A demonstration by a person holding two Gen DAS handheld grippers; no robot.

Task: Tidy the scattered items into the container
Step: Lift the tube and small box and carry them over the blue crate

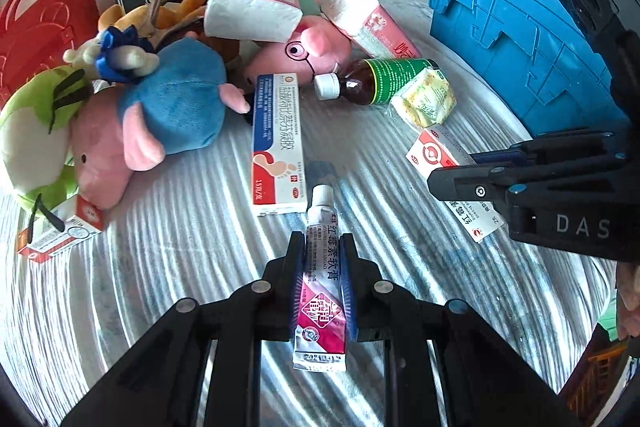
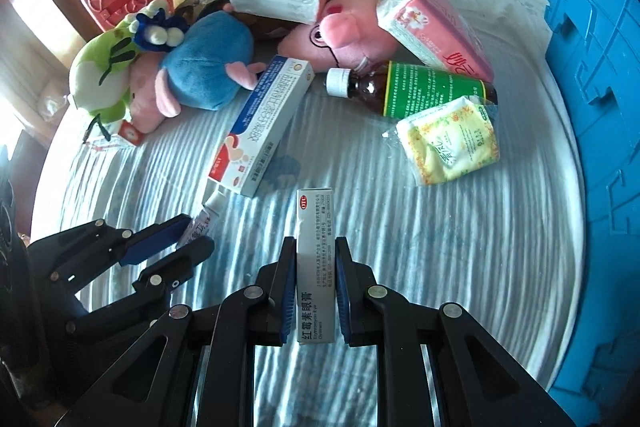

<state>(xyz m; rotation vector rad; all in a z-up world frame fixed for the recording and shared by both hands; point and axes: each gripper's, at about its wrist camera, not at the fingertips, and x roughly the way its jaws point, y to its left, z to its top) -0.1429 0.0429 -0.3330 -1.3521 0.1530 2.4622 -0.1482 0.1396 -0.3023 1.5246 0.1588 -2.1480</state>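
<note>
We're barely started here: the left hand-held gripper (image 1: pixel 320 287) is clamped on a white-and-magenta ointment tube (image 1: pixel 320 279), the right hand-held gripper (image 2: pixel 316 287) on a slim grey eye-ointment carton (image 2: pixel 316 267). The ribbed blue plastic crate (image 1: pixel 516 27) sits off to the right. Plush toys, tissue packs and a brown glass bottle (image 2: pixel 412 89) lie strewn on the striped bed (image 2: pixel 440 247). Only our left view shows a red-and-white carton (image 1: pixel 60 233) under the toys clearly.
</note>
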